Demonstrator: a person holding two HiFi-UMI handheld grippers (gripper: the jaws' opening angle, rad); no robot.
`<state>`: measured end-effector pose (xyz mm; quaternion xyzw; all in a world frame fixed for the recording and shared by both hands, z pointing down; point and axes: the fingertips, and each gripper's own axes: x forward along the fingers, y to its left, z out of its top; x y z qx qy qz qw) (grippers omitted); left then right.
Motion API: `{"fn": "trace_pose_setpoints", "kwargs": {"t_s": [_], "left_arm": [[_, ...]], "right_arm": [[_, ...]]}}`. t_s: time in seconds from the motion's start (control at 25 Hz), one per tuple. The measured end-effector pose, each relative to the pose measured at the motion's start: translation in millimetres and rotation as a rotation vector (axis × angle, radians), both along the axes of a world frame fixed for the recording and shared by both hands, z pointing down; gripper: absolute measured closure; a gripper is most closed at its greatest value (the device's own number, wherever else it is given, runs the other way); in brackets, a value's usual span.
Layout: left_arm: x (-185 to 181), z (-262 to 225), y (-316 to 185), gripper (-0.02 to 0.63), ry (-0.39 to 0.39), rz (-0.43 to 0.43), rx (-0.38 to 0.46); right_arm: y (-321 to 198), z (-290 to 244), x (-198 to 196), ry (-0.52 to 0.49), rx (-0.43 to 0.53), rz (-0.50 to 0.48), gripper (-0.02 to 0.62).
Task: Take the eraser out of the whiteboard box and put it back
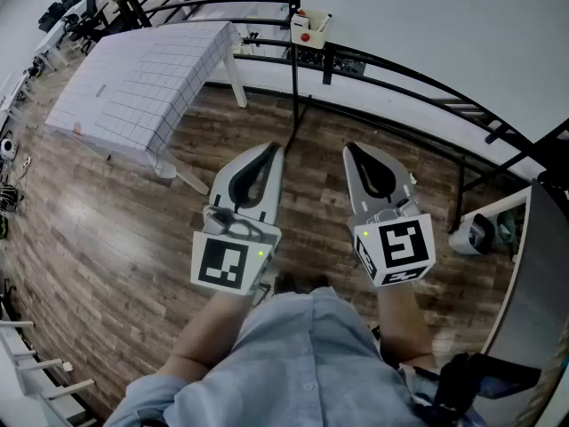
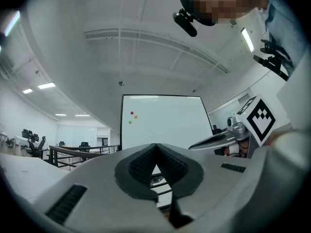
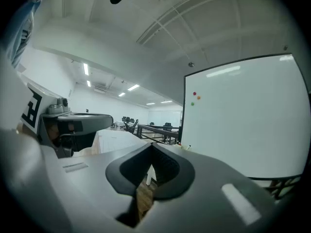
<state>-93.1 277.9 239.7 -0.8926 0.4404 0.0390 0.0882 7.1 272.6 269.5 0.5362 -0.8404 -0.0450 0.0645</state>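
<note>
Both pairs of jaws pressed together, nothing held.
Left hand-held gripper [image 1: 271, 149], right hand-held gripper [image 1: 352, 149] side by side mid-frame; box [image 1: 308, 27] top centre.

The table [image 1: 133, 87] stands left of the whiteboard box [image 1: 308, 28].

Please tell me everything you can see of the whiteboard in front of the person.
The whiteboard stands upright, facing the person. Its surface is white, glossy and without writing, inside a thin dark frame. Three small dots, red, orange and green, sit near its upper left corner. A small white box with something red inside is fixed near its left edge. Dark struts show under its lower edge.
</note>
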Motion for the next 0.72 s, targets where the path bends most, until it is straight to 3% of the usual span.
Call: {"fn": "trace_pose_setpoints", "kwargs": {"t_s": [0.72], "left_arm": [[14.3,3.9,5.4,0.607,-0.01,-0.017,-0.004]], "right_arm": [[5.1,2.9,16.7,-0.026,0.001,-0.016,0.595]]}}
